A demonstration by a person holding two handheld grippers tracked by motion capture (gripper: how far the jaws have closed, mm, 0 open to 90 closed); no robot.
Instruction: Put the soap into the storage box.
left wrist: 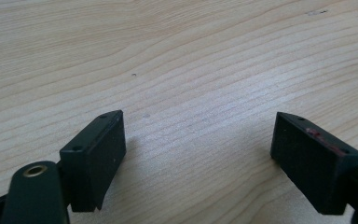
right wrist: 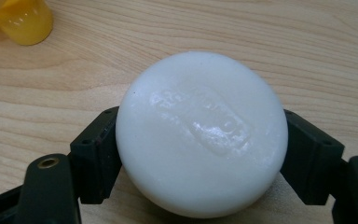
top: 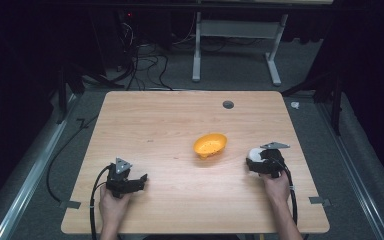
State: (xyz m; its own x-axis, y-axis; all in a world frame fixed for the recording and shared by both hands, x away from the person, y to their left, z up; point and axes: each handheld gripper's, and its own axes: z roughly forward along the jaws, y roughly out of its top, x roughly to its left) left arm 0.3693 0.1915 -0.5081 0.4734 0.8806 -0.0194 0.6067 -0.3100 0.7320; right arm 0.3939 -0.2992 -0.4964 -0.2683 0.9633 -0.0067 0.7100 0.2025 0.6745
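High cam overhead; gripper cams close, share table (top: 180, 130)

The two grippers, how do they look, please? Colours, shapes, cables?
The left gripper and the right gripper are both black, and each carries a grey three-cornered plate on top. Each has two flat, blocky black jaws with small screw holes. A black cable trails from each back past the person's bare forearms.

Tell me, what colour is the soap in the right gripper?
The soap is white, with a faint stamp; the right gripper view shows it best.
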